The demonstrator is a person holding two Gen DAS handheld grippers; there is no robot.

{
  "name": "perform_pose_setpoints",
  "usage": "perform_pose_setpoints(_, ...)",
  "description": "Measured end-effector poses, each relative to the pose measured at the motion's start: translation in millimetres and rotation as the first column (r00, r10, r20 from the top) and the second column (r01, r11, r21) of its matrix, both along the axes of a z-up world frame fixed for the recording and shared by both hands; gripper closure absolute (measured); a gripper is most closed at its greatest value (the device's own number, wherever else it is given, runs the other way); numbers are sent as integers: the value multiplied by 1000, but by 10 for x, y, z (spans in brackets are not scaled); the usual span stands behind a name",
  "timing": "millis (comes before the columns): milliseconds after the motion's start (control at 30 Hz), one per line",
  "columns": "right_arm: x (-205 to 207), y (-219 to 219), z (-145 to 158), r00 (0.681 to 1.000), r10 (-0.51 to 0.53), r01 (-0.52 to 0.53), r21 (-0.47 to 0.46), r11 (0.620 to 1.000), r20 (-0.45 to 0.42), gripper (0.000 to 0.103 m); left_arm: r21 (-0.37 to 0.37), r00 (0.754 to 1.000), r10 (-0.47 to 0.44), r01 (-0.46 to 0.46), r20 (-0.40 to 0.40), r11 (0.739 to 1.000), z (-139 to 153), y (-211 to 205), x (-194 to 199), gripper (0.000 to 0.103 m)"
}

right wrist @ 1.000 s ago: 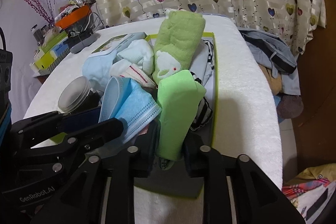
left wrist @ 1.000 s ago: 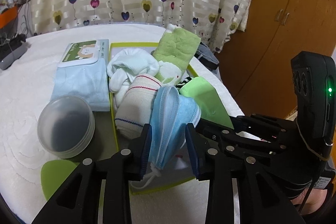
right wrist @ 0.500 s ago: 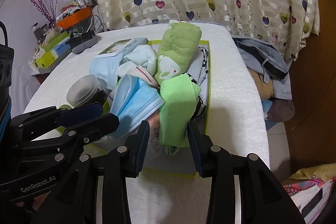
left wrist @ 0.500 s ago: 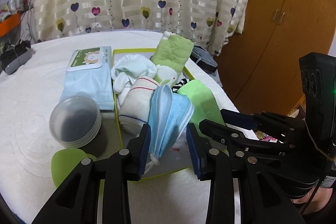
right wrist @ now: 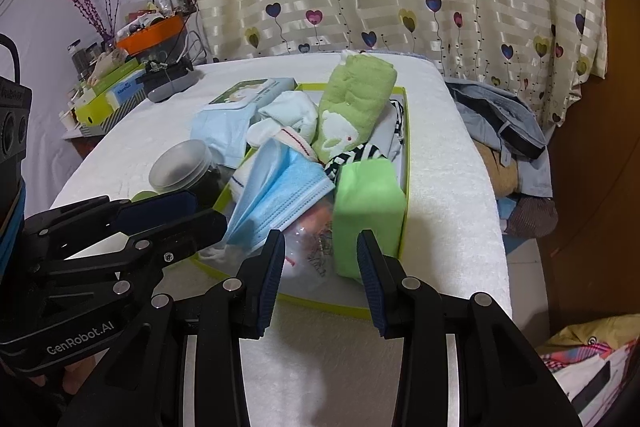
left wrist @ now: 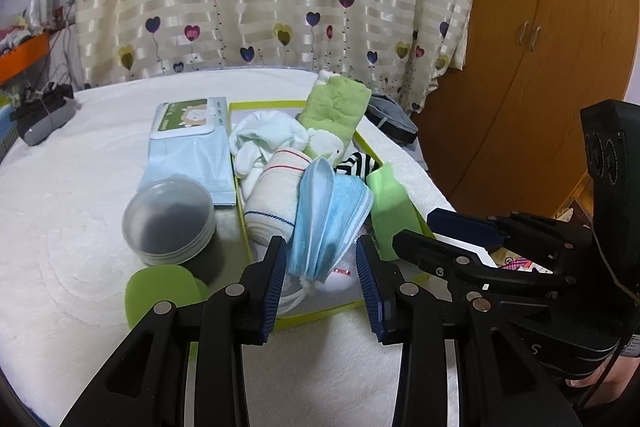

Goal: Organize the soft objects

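A yellow-green tray (left wrist: 320,313) (right wrist: 406,163) on the white table holds soft things: a blue face mask (left wrist: 326,219) (right wrist: 280,195), a bright green sponge block (left wrist: 386,199) (right wrist: 366,211), a green towel (left wrist: 336,115) (right wrist: 352,107), white socks (left wrist: 264,139) and a rolled cream cloth (left wrist: 272,203). My left gripper (left wrist: 322,287) is open and empty, just short of the mask. My right gripper (right wrist: 320,275) is open and empty, just short of the sponge.
A clear plastic jar (left wrist: 170,221) (right wrist: 182,165) and a wet-wipes pack (left wrist: 190,139) lie left of the tray. A green lid (left wrist: 160,293) lies near the front. A wooden cabinet (left wrist: 540,47) stands right. Clutter boxes (right wrist: 112,87) sit far left; the table edge drops at right.
Both grippers have opened and let go: the left released the blue mask, the right released the green sponge. Both pulled back toward the tray's near edge.
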State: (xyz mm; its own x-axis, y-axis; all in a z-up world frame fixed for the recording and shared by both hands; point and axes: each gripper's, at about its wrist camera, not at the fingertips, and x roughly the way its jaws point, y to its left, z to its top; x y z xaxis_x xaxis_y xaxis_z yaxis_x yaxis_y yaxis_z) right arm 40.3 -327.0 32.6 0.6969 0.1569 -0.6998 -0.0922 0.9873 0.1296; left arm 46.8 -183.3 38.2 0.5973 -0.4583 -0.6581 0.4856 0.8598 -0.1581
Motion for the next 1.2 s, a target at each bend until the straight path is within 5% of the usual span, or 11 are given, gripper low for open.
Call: perform_pose_setpoints(1200,-226,236,20,1000,1,-1,-15,1000,16,62,32,996,70,-72,59,997,87,276,-269,68)
